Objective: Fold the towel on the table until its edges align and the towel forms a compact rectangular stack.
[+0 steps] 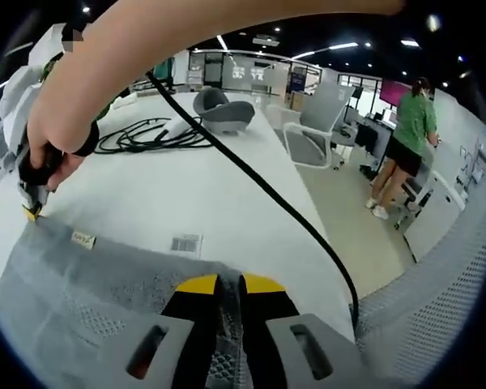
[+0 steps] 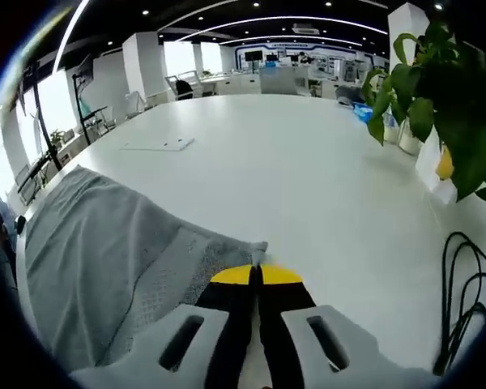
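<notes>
A grey towel (image 1: 81, 300) lies on the white table (image 1: 162, 194) with its far edge toward the table's middle and two small labels near that edge. My left gripper (image 1: 229, 282) is shut on the towel's edge, with fabric showing between the yellow-tipped jaws. A hand coming across from above holds the right gripper (image 1: 31, 209), pinching the towel's far left corner. In the right gripper view the towel (image 2: 97, 251) spreads to the left, and my right gripper (image 2: 255, 274) is shut on its corner, low over the table (image 2: 308, 162).
A black cable (image 1: 267, 194) runs across the table from a coil (image 1: 146, 134). A grey object (image 1: 223, 113) sits further back. Office chairs (image 1: 316, 121) and a standing person (image 1: 405, 138) are beyond the table edge. A potted plant (image 2: 437, 89) and cable loops (image 2: 470, 284) are on the right.
</notes>
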A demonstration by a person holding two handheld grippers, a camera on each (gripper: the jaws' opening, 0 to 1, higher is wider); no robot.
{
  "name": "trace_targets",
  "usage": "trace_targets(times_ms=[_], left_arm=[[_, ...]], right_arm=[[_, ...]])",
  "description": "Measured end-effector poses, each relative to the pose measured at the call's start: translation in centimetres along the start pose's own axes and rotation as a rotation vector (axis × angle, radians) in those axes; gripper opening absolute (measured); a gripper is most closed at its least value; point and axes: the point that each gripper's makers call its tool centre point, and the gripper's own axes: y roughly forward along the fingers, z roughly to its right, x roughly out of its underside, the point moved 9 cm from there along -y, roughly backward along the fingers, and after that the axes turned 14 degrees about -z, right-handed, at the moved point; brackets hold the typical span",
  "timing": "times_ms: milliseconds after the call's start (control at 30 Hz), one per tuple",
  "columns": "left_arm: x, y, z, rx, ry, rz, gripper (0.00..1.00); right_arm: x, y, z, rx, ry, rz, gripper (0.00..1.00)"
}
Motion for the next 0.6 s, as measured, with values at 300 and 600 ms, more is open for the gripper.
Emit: trace_targets(times_ms=[300, 600], left_arm=[[-0.6, -1.0, 0.4, -0.001, -0.005, 0.017, 0.10], [-1.6, -2.1, 0.7, -0.012, -0.027, 0.061, 0.09]], right_arm=[[-0.1, -0.7, 0.0, 0.001, 0.032, 0.016, 0.00], [-0.9, -2.5, 0.3, 0.006, 0.039, 0.057, 0.00]])
